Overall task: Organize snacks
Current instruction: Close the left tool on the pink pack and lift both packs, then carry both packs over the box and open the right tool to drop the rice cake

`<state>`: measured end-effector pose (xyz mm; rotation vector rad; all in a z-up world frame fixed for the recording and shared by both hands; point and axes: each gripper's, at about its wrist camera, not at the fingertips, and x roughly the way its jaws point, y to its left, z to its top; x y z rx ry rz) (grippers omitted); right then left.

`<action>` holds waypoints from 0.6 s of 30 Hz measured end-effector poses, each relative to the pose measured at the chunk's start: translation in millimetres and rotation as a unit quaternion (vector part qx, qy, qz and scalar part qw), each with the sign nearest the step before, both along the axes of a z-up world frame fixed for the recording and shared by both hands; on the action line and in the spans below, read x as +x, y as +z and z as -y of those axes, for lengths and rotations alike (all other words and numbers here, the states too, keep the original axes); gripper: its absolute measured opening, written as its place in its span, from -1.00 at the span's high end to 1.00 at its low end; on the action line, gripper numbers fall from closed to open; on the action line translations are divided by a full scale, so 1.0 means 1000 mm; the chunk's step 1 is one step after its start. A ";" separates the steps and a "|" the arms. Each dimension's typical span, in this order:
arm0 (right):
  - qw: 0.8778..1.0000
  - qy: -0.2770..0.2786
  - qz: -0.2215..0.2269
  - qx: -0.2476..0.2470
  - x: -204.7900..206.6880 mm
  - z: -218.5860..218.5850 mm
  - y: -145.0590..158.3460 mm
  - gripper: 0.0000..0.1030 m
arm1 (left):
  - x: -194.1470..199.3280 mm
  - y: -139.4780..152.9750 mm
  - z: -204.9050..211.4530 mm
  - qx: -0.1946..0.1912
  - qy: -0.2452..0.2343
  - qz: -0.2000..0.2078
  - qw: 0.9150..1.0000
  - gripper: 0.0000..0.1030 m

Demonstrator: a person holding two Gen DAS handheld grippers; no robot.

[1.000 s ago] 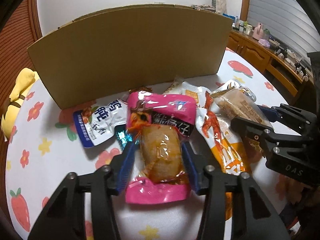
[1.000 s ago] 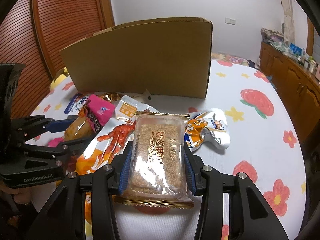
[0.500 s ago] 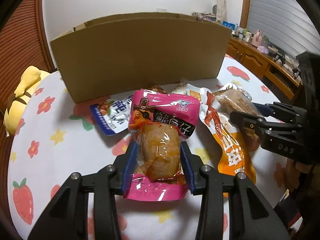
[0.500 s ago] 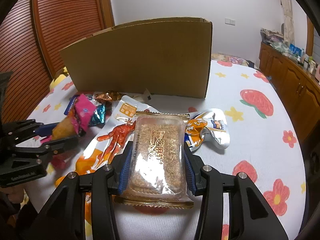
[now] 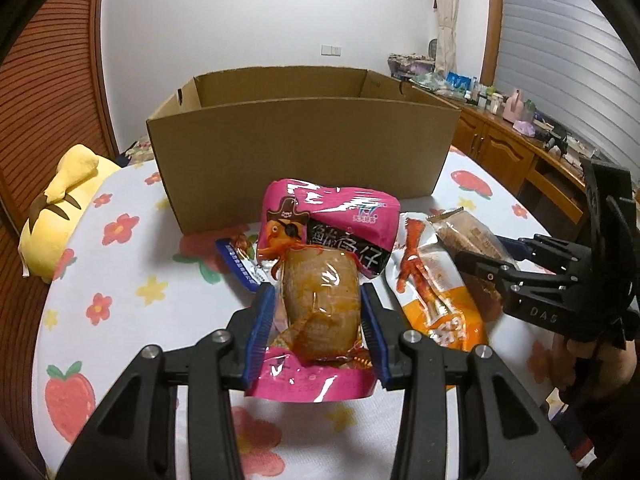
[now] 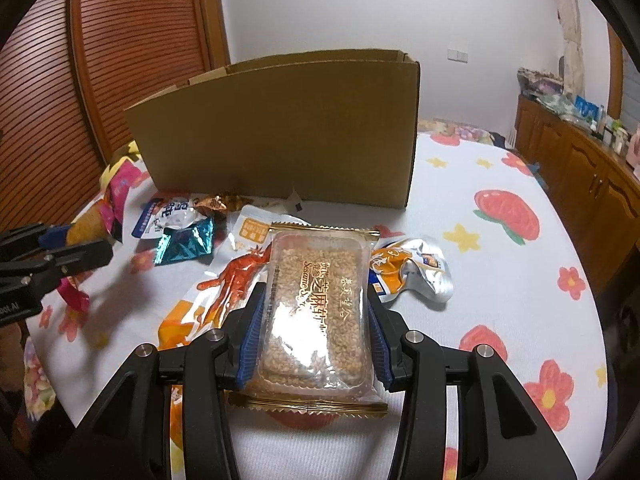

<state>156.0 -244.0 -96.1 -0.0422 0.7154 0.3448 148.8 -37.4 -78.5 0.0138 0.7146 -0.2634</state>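
Pink fish-snack pouch (image 5: 320,264) sits clamped between the blue pads (image 5: 261,332) of the left gripper (image 5: 318,332), both pads pressing its clear window section. The pouch is off the cloth, its top end sticking out ahead of the fingertips and its bottom seal hanging just behind them. In the right wrist view the same pouch (image 6: 106,208) shows at the far left, held in the air by the left gripper (image 6: 74,246).

Sesame cracker pack (image 6: 316,312) is gripped by the right gripper (image 6: 316,336), pads squeezing its long sides. The gold-edged seal pokes out ahead and behind. From the left wrist view that pack (image 5: 466,236) lies right of the left claw, in the right gripper (image 5: 484,258).

Loose on the cloth: orange crayfish pouch (image 6: 224,284) just left of and partly under the right claw; silver-orange pouch (image 6: 412,272) just right of it; teal foil pack (image 6: 186,242) and blue-white pouch (image 6: 168,212) further ahead-left.

Cardboard box (image 5: 304,136) stands open-topped straight ahead of both claws, beyond all the snacks. The left view looks over its near wall. What lies inside cannot be told.

All of it rests on the flower-and-strawberry tablecloth (image 6: 520,264). Yellow plush toy (image 5: 60,208) sits at the table edge, far left of the left claw. Wooden cabinets (image 5: 504,152) run along the right side.
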 end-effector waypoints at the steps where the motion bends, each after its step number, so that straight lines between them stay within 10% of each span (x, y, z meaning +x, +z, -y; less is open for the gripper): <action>1: 1.000 0.000 0.002 0.001 -0.001 0.000 0.001 0.11 | -0.001 0.001 0.000 0.000 -0.001 0.003 1.000 0.19; 18: 0.999 -0.003 0.045 0.007 -0.012 0.002 0.014 0.11 | 0.013 0.028 0.001 0.009 -0.016 0.041 0.999 0.19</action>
